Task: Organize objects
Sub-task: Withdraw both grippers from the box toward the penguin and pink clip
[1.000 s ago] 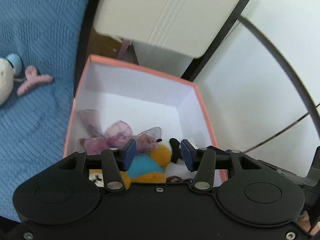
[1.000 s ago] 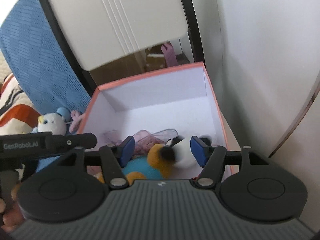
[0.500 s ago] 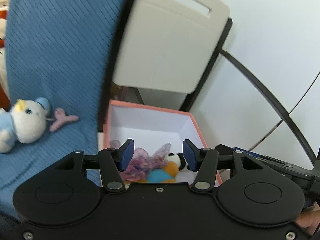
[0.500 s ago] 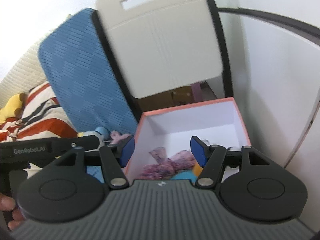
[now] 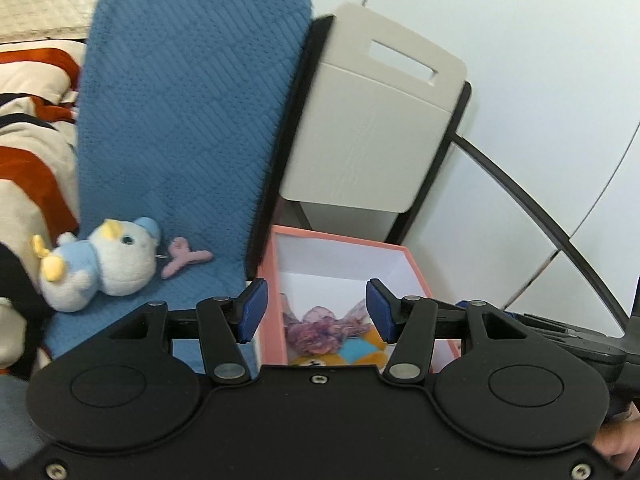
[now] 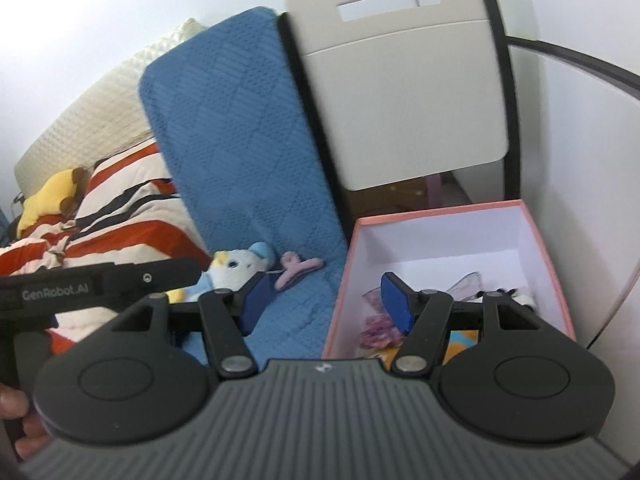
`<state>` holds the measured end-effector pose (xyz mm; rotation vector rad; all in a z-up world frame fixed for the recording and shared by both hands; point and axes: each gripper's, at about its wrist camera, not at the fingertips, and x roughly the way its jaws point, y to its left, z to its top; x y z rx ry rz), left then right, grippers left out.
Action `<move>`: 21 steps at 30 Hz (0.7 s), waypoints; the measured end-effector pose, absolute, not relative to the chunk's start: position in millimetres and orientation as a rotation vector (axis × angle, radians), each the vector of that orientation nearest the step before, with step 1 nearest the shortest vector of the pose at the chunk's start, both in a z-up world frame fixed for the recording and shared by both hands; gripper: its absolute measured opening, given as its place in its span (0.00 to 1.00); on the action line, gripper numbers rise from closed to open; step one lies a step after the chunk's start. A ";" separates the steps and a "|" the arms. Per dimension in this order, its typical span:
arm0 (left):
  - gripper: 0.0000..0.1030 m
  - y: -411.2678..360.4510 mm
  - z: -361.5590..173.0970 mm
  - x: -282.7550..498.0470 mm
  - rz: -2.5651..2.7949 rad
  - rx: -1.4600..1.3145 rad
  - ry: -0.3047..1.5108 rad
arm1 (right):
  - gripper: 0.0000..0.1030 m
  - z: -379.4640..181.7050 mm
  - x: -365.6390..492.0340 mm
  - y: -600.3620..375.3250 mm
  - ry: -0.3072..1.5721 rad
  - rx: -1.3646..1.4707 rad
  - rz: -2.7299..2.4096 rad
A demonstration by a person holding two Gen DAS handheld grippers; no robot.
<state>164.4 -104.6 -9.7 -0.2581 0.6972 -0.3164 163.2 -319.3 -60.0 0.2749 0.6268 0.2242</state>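
Blue-padded jaws of the left hand-held gripper (image 5: 313, 310) have just been opening; nothing is held between them above the pink-rimmed white cardboard box (image 5: 340, 239), where a purple gauze bow (image 5: 320, 326) is seen. From the right wrist, the right hand-held gripper (image 6: 327, 300) is seen parted, empty, straddling the box's left wall (image 6: 340, 276); the white-and-blue plush bird (image 6: 232, 266) lies outside, on the blue quilted blanket (image 6: 240, 140).

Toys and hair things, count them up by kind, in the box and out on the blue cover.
Plush toys: 3: white and blue bird on the blue cover; blue and orange plush and black and white plush in the pink box.
Hair clips: 1, pink.
Purple gauze bows: 1.
Total: 5.
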 end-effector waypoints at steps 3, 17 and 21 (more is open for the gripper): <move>0.52 -85.2 -7.1 152.8 -0.291 -0.261 0.683 | 0.62 -56.8 154.8 -302.9 0.621 0.263 0.249; 0.56 -32.4 -31.8 124.5 -0.236 -0.212 0.639 | 0.71 -83.1 148.6 -242.6 0.633 0.186 0.304; 0.60 -22.3 -43.7 121.4 -0.236 -0.223 0.641 | 0.71 -98.7 150.0 -234.5 0.646 0.176 0.325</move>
